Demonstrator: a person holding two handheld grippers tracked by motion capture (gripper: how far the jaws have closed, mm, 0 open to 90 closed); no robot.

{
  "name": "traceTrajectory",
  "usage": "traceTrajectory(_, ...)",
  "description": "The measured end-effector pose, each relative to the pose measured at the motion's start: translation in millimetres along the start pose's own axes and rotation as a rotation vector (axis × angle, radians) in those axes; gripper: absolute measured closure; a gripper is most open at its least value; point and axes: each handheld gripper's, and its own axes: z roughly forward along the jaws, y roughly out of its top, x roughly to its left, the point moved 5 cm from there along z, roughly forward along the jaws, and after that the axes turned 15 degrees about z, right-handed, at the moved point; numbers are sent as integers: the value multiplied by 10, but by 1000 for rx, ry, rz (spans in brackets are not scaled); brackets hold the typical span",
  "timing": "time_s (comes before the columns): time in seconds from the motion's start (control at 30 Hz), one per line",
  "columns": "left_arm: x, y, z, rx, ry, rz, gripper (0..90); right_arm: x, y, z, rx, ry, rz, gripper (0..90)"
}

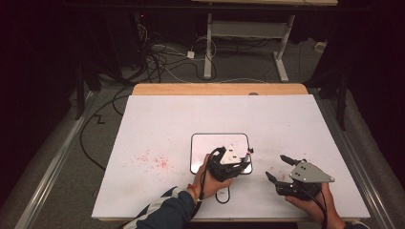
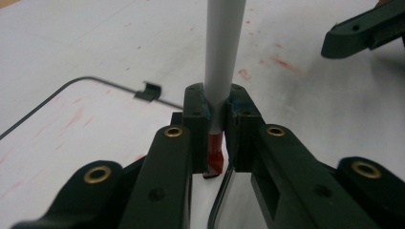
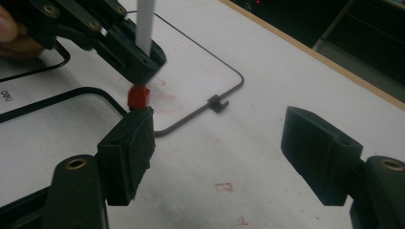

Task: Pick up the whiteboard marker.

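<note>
High view: the left gripper (image 1: 232, 162) sits over the near right corner of a small whiteboard (image 1: 200, 143) on the white table (image 1: 157, 119). The right gripper (image 1: 282, 170) waits just beside it, off the board. Red smears (image 1: 155, 160) mark the table to the left.

Left gripper view: jaws clamped on a marker (image 2: 221, 71), gripped low on the barrel, red tip (image 2: 215, 155) down at the board. A low grip likely steadies the tip for writing.

Right gripper view: jaws wide, holding nothing. They face the marker's red tip (image 3: 138, 97), probably standing by to assist; faint red strokes (image 3: 165, 101) lie on the board beyond it.
</note>
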Motion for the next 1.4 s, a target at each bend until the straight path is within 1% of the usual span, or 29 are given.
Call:
traceTrajectory(0.07, -13, 41, 48, 9, -1, 19, 788, -3, -3, -3, 0, -2, -2, 279)
traceTrajectory(0.13, -8, 51, 57, 15, -2, 28, 788, -14, -9, -13, 0, -3, -6, 279)
traceTrajectory(0.17, 5, 41, 44, 15, -10, 25, 788, -14, -9, -13, 0, -3, -6, 279)
traceTrajectory(0.27, 61, -9, -17, 28, -2, 12, 788, -44, -6, -39, -6, -13, -2, 281)
traceTrajectory(0.43, 176, -144, -179, 42, 23, -20, 788, -67, -1, -53, -9, -29, -4, 281)
traceTrajectory(0.5, 232, -218, -274, 55, 40, -23, 788, -75, 0, -53, -8, -32, 1, 281)
traceTrajectory(0.63, 307, -352, -445, 67, 66, -50, 788, -70, 1, -43, -5, -35, -5, 281)
traceTrajectory(0.8, 350, -469, -609, 87, 93, -59, 787, -62, -1, -24, 2, -34, -5, 281)
traceTrajectory(0.9, 348, -522, -674, 80, 101, -73, 787, -56, 4, -7, 3, -32, -7, 281)
traceTrajectory(1.0, 352, -538, -689, 74, 103, -78, 787, -54, 15, 17, 5, -30, -10, 281)
traceTrajectory(1.13, 350, -522, -655, 64, 99, -82, 787, -54, 20, 51, 12, -26, -9, 281)
traceTrajectory(1.3, 306, -468, -590, 56, 81, -70, 788, -55, 11, 69, 17, -24, -8, 281)
traceTrajectory(1.4, 264, -405, -514, 51, 64, -51, 788, -55, 8, 61, 17, -25, -11, 281)
